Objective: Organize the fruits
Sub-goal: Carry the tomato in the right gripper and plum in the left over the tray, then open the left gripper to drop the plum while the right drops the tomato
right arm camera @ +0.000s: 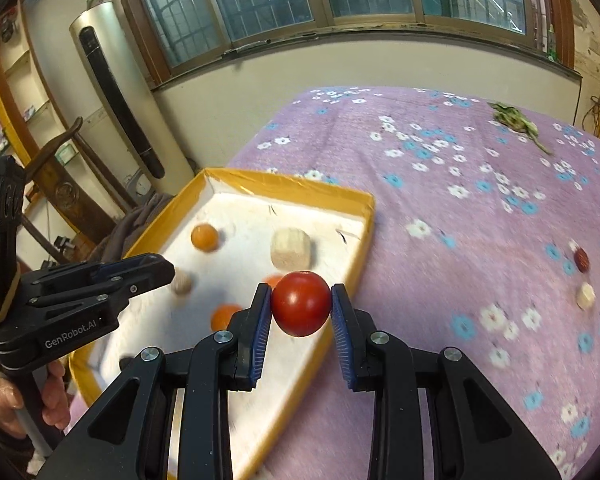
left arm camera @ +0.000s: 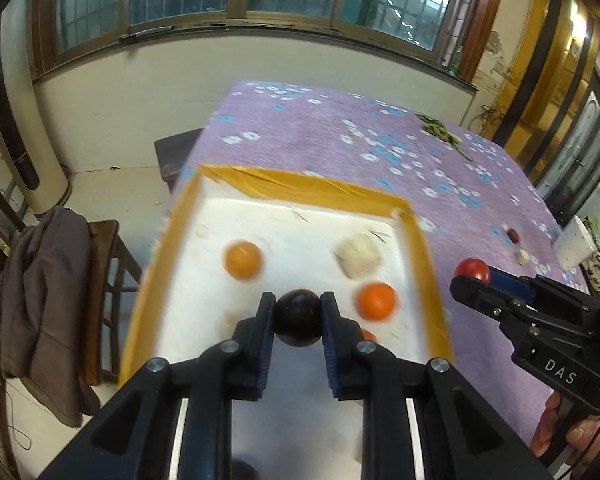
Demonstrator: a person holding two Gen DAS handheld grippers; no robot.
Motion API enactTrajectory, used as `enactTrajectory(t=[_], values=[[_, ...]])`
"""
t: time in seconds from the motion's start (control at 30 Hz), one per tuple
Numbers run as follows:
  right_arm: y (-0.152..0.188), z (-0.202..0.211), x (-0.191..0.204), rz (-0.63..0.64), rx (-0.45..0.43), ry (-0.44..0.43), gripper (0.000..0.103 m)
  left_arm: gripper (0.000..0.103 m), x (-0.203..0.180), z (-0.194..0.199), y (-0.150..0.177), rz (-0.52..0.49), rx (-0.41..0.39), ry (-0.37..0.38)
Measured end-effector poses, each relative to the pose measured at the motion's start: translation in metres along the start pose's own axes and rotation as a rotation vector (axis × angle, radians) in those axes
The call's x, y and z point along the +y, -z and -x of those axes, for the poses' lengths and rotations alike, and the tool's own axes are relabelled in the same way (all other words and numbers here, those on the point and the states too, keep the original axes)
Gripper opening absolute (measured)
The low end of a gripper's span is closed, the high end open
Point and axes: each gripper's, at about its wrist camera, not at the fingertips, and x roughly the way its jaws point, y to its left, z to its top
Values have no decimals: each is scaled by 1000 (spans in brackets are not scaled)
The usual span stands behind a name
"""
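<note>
A white tray with a yellow rim [left arm camera: 300, 184] [right arm camera: 284, 184] lies on the purple flowered tablecloth. It holds a pale orange fruit [left arm camera: 242, 259] [right arm camera: 205, 237], a beige fruit [left arm camera: 358, 258] [right arm camera: 291, 248], a bright orange fruit [left arm camera: 377, 301] and others partly hidden. My left gripper [left arm camera: 298, 312] is shut on a dark plum [left arm camera: 298, 322] above the tray. My right gripper [right arm camera: 301, 306] is shut on a red tomato [right arm camera: 301, 304] [left arm camera: 473, 270] above the tray's right rim.
On the cloth to the right lie a small dark red fruit [right arm camera: 581, 260] [left arm camera: 512, 235] and a small beige piece [right arm camera: 585, 296]. Green leaves [right arm camera: 516, 120] lie at the far right. A chair with a grey garment [left arm camera: 44, 312] stands left of the table.
</note>
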Motion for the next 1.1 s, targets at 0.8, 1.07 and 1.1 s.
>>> enactTrajectory(t=[0.8, 1.07, 1.1], values=[[-61, -129, 14, 47, 167, 40, 29, 25, 33, -106, -66, 27, 139, -41], [-61, -136, 16, 89, 207, 73, 30, 25, 34, -115, -66, 26, 153, -49], [-61, -136, 16, 93, 211, 80, 36, 25, 34, -115, -66, 25, 153, -48]])
